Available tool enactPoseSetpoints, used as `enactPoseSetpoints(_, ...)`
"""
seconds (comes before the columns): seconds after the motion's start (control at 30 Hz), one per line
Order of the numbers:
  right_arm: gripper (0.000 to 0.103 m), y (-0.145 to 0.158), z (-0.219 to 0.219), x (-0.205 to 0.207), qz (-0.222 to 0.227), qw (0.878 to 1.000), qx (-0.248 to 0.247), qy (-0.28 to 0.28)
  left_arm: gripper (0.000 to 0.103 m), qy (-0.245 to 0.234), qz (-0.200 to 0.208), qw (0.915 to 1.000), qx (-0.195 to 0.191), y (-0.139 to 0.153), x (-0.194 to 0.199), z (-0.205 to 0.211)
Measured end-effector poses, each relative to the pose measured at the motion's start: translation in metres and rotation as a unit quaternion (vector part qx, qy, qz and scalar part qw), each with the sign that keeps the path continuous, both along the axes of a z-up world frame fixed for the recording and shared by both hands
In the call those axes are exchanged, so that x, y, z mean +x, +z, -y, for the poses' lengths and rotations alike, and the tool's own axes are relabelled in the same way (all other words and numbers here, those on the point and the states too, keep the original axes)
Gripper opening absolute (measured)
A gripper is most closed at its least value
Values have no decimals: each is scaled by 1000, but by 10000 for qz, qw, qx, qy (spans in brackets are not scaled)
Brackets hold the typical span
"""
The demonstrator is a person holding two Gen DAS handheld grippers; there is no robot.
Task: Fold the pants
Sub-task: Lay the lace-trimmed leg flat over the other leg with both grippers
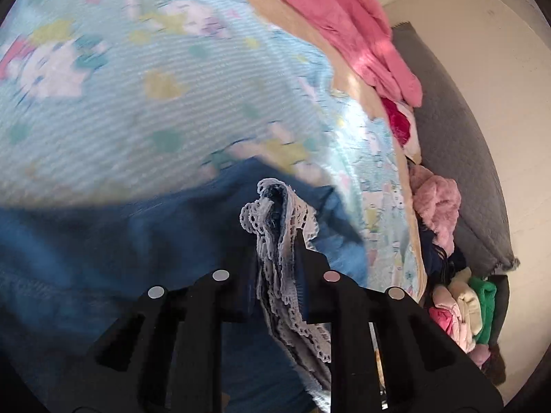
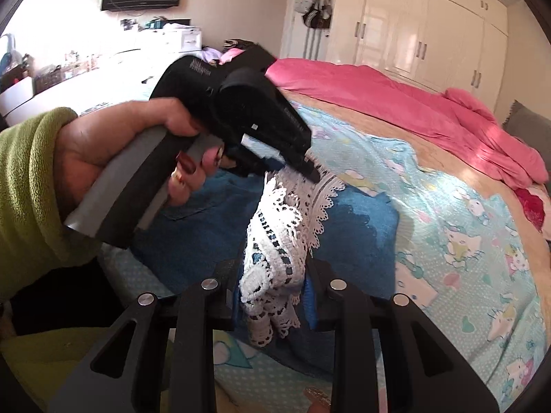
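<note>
Blue pants (image 2: 193,241) with white lace hem (image 2: 275,251) spread on cartoon-print bedspread (image 2: 447,227), left gripper (image 1: 275,237) pinched tight on lace, right gripper (image 2: 272,296) clamped on hem at six o'clock, pink duvet (image 2: 378,96) at one o'clock

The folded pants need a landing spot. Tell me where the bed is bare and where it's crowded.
Free: the cartoon-print sheet between the blue pants and the pink duvet. In the left wrist view, another bare stretch of the sheet lies beyond the pants. Crowded: the clothes pile along the grey headboard, and the lace hem, where both hand-held grippers work.
</note>
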State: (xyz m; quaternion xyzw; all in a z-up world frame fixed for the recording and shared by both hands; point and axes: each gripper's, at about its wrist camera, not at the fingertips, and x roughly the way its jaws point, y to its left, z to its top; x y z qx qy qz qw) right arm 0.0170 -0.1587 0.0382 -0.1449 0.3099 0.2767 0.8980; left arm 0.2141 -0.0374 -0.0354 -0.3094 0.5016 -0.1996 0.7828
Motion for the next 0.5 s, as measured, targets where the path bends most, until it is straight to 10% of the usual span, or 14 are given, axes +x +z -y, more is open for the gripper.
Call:
enactPoseSetpoints(0.17, 25, 4, -3, -1, 153, 9998, 1, 90, 11, -358, 954, 9946, 209, 43, -7, 13)
enactPoseSetpoints(0.5, 25, -41, -70, -3, -67, 9923, -973, 758, 13, 235, 173, 9991, 303, -23, -14, -58)
